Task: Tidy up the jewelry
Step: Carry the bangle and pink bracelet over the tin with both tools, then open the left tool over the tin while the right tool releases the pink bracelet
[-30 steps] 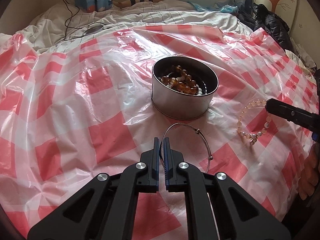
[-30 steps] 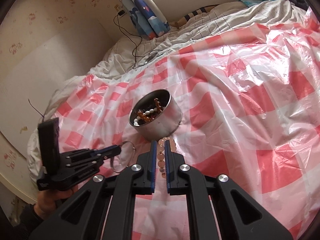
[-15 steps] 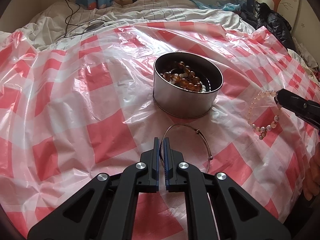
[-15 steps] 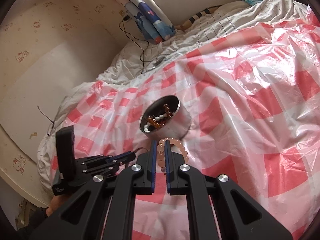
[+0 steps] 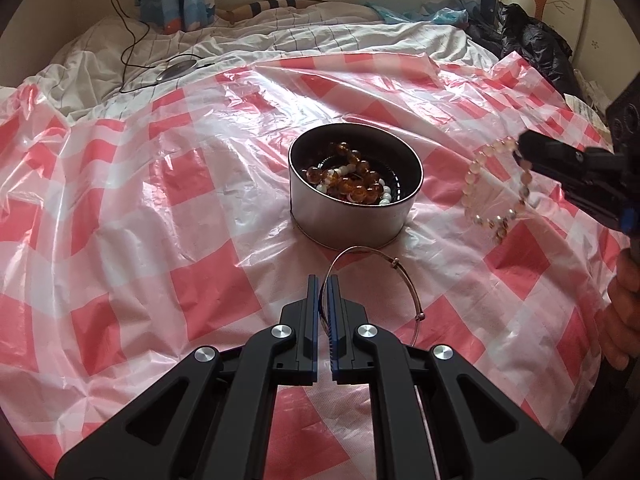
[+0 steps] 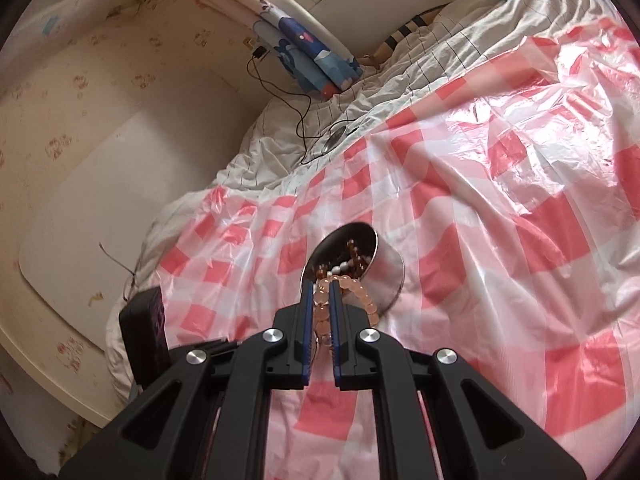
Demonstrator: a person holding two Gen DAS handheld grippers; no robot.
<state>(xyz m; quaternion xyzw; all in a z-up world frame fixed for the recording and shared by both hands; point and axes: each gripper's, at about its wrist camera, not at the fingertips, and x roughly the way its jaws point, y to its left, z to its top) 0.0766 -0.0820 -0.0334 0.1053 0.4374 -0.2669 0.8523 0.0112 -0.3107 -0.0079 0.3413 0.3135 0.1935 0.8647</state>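
One tin (image 5: 352, 216), one bangle (image 5: 404, 280), one loose bead bracelet (image 5: 480, 184).

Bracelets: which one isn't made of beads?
The thin silver wire bangle, pinched in the left gripper. The pale pink one and those in the tin are beaded.

The tin (image 5: 354, 216) sits on the plastic sheet (image 5: 160, 208) spread over the bed (image 5: 280, 36); beaded strands (image 5: 352, 180) lie in it; my bangle (image 5: 384, 276) lies just before the tin, between my left fingers (image 5: 313, 300); my bead bracelet (image 5: 496, 188) hangs right of the tin, above the sheet; a cable (image 5: 132, 40) lies behind on the bedding.
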